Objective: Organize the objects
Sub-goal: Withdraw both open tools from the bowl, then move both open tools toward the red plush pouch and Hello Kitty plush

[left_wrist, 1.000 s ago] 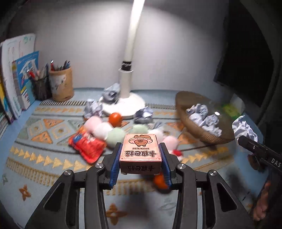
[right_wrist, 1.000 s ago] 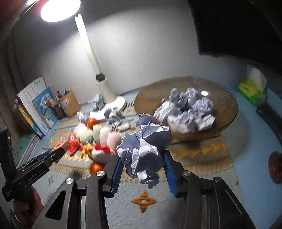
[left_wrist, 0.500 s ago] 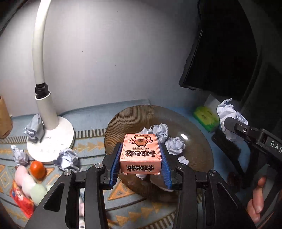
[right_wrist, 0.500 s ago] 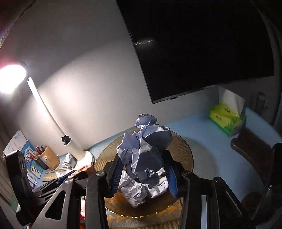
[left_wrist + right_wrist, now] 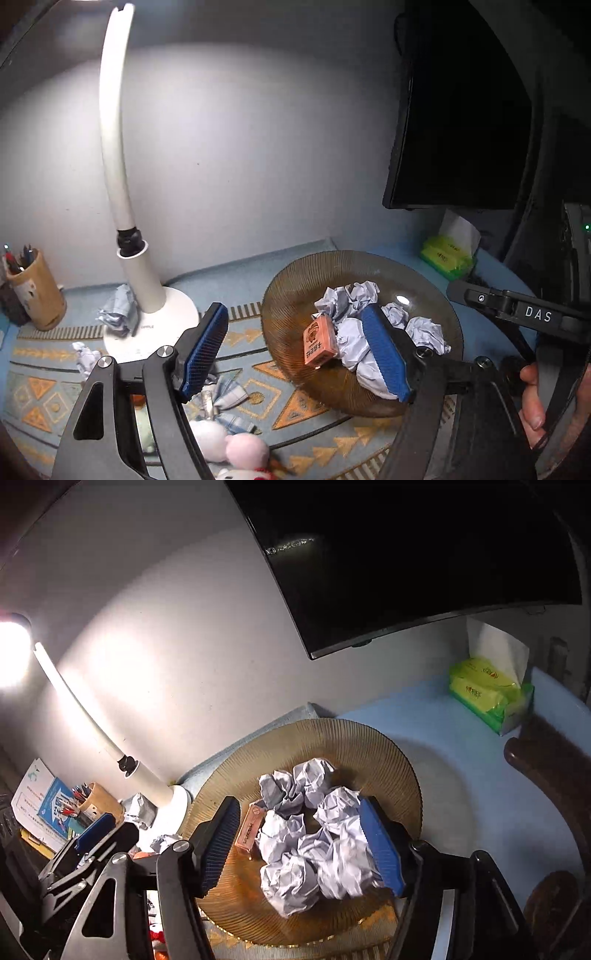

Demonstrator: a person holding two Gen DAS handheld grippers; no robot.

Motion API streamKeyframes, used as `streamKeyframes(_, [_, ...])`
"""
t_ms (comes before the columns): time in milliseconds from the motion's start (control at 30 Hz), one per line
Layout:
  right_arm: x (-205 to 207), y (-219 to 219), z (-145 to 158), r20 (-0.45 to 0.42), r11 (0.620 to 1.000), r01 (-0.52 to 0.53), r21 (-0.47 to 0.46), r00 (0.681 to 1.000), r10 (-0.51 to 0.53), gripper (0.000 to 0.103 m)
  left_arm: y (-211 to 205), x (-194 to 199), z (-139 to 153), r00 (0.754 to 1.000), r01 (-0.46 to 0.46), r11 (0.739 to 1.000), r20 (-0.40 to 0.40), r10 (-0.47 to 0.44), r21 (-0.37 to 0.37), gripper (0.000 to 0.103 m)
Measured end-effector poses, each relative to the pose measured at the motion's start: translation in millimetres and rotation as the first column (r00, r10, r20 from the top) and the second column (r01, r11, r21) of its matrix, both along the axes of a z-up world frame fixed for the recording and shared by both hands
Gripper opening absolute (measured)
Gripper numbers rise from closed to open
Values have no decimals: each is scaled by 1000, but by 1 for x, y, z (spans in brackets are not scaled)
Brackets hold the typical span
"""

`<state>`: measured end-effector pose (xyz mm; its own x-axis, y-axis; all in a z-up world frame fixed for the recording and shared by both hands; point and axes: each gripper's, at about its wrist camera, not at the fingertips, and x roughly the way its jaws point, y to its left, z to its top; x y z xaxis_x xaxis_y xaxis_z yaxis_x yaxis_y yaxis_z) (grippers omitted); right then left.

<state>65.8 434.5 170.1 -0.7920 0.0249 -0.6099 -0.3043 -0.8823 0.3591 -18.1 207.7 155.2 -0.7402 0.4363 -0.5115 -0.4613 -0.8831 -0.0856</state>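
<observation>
Left gripper (image 5: 295,350): jaws spread, having just been opening; nothing is pinched between them.
Pink box (image 5: 320,341): lies tilted on its edge in the brown dish (image 5: 288,295), leaning against the crumpled paper (it looks dropped there rather than set down).
Right gripper (image 5: 301,845): jaws also apart, just opened; the pads press on nothing, though paper balls (image 5: 314,834) lie below and between them.
Dish: stands toward the back right of the worktop, near the wall, and seems to serve as the collecting point, since paper and box are all heaped in it.
Still loose: more paper wads (image 5: 114,310) around the lamp base (image 5: 162,317) and soft toys (image 5: 229,446) at the worktop's near edge.
Judgement: both loads look delivered; the remaining clutter on the patterned mat (image 5: 266,402) probably comes next.
</observation>
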Motion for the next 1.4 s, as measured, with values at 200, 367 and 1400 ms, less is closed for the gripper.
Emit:
streamKeyframes(200, [36, -39, 27, -65, 997, -68, 45, 995, 70, 66, -71, 56, 32, 991, -82, 997, -108, 82, 1, 77])
streamKeyframes(367, [62, -101, 25, -117, 978, -193, 78, 972, 201, 66, -149, 91, 28, 973, -207, 975, -89, 213, 77, 92])
streamKeyframes(1400, [36, -182, -130, 169, 924, -381, 25, 913, 372, 73, -182, -18, -135, 836, -421, 879, 281, 471, -222, 81])
